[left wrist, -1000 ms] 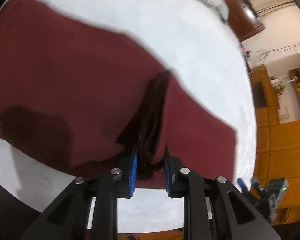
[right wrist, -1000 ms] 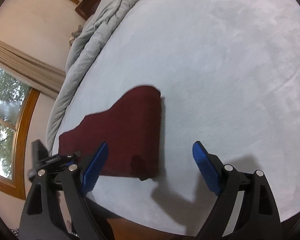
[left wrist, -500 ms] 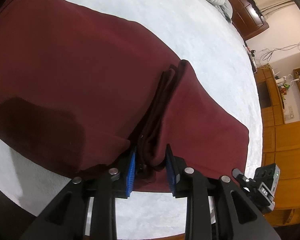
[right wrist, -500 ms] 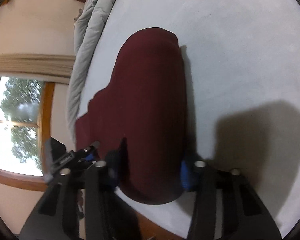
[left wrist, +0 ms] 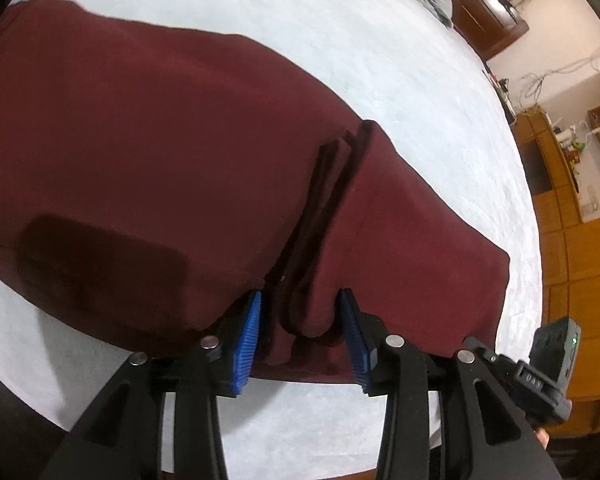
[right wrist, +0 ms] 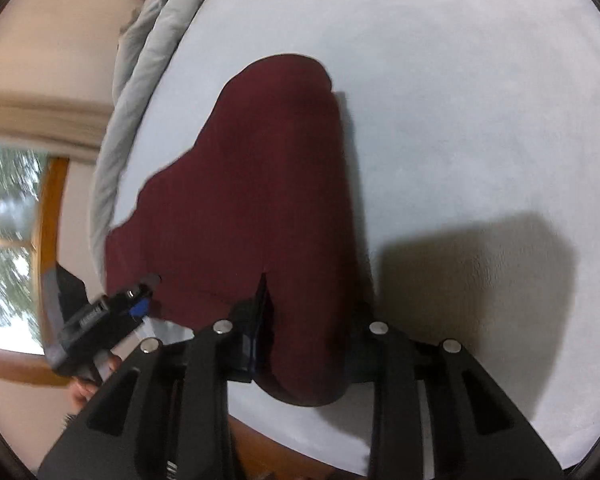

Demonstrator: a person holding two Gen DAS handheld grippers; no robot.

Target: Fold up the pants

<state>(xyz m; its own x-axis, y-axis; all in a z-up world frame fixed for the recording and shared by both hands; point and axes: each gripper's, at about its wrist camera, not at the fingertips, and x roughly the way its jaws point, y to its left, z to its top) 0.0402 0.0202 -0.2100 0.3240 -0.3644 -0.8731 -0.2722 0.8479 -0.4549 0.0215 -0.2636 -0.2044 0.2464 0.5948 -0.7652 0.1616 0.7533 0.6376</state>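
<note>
The maroon pants lie folded on the pale bed sheet. My left gripper has its blue pads apart around a bunched fold of the near edge; the cloth sits between them without being pinched. In the right wrist view my right gripper is closed on the near end of the pants, which bulge out between its fingers. The other gripper shows at the left edge of that view.
A grey duvet is bunched along the far side of the bed. A dark wooden headboard and wooden cabinets stand to the right. A window is at the left. The bed's near edge runs just under both grippers.
My right gripper came down from open above the sheet and closed on the pants' end. My left gripper's pads have spread apart, loosening their pinch on the fold.
</note>
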